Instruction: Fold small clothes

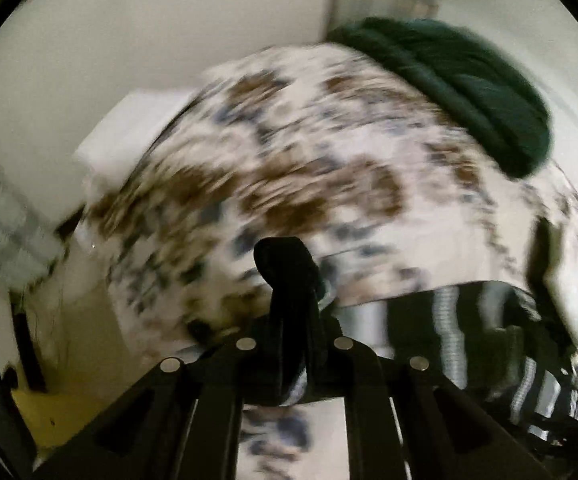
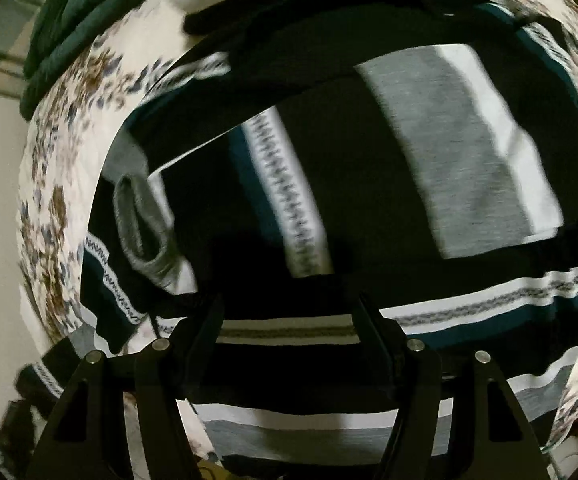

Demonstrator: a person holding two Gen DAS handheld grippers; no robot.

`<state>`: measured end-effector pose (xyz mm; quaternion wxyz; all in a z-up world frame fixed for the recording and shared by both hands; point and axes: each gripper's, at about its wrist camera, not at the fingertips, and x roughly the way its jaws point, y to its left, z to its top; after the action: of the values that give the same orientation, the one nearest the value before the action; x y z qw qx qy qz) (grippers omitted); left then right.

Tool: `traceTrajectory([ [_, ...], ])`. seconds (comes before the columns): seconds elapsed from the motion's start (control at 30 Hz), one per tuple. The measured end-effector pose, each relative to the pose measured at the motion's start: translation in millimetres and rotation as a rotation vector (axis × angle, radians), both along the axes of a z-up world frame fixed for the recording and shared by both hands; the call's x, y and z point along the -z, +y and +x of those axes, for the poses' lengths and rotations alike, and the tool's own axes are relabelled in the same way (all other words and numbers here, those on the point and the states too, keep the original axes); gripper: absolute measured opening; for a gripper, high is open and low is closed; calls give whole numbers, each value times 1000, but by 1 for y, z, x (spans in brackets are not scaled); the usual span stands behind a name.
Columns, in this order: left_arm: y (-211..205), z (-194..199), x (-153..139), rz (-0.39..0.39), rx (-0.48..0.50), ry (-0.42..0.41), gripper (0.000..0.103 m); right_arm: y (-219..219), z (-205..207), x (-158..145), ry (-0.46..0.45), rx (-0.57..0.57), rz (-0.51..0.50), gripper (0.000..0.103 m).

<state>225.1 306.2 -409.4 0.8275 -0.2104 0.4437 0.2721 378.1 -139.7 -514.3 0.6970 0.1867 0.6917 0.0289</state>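
Note:
A dark garment (image 2: 329,168) with grey, white and teal stripes lies spread on a flowered bedspread (image 2: 49,208). In the left wrist view my left gripper (image 1: 285,268) is shut on a dark fold of this striped garment (image 1: 469,320), holding it up off the bed. A striped bit of cloth hangs down between the finger bases. My right gripper (image 2: 291,316) hovers over the garment's lower striped hem, open with its fingers wide apart. Nothing is pinched between them. Both views are blurred by motion.
A dark green folded blanket (image 1: 469,92) lies on the far side of the flowered bedspread (image 1: 289,168); it also shows as the green blanket (image 2: 69,20) at the upper left. A white pillow (image 1: 129,136) sits by the wall. Floor lies beyond the bed's left edge.

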Motion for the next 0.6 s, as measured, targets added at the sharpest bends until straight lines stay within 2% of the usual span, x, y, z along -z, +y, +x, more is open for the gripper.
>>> traceTrajectory([
  [0.1, -56, 33, -22, 16, 108, -33, 6, -47, -3, -8, -8, 41, 12, 68],
  [0.23, -161, 90, -33, -25, 289, -63, 6, -113, -10, -13, -14, 111, 0, 68],
  [0.4, -320, 153, -20, -69, 550, -64, 6, -201, -20, -14, -20, 209, -39, 68],
  [0.5, -400, 174, -4, -83, 668, -33, 6, -239, -26, -11, -20, 246, -63, 68],
  [0.6, -455, 184, 12, -107, 737, 18, 7, -273, -29, -9, -7, 269, -79, 68],
])
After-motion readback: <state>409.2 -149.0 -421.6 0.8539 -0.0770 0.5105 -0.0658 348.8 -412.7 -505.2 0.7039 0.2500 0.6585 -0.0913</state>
